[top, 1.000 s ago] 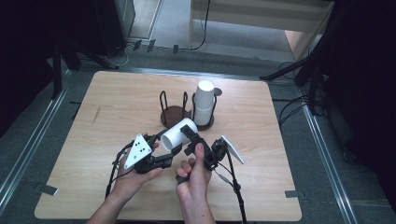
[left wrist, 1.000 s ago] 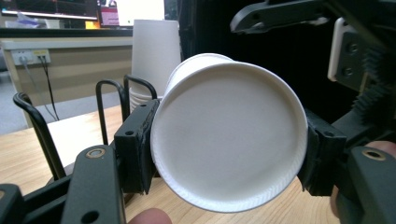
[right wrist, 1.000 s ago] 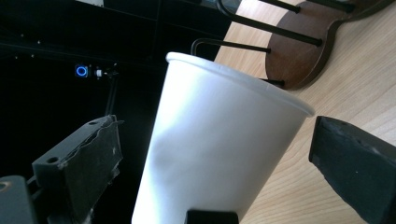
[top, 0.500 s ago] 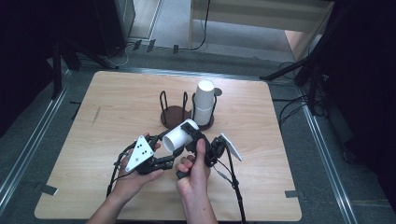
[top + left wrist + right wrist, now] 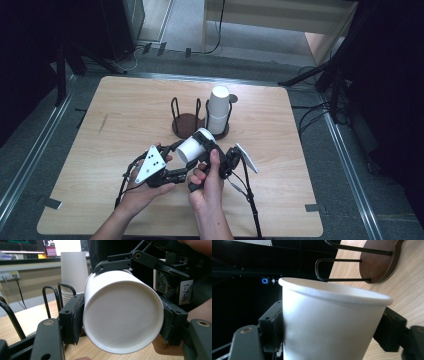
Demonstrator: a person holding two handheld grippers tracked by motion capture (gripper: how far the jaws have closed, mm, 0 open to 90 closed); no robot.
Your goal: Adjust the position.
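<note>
From above, I held the paper cup on its side over the table, just in front of the two cup holders, between my left gripper and right gripper. Along the left gripper's jaws, its pads pinched the cup near its base, bottom facing me. Along the right gripper's, the jaws had just been closing and clamped the cup below its rim, so both hands held one cup

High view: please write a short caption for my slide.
Both grippers, left and right, clamp one white paper cup above the table.
</note>
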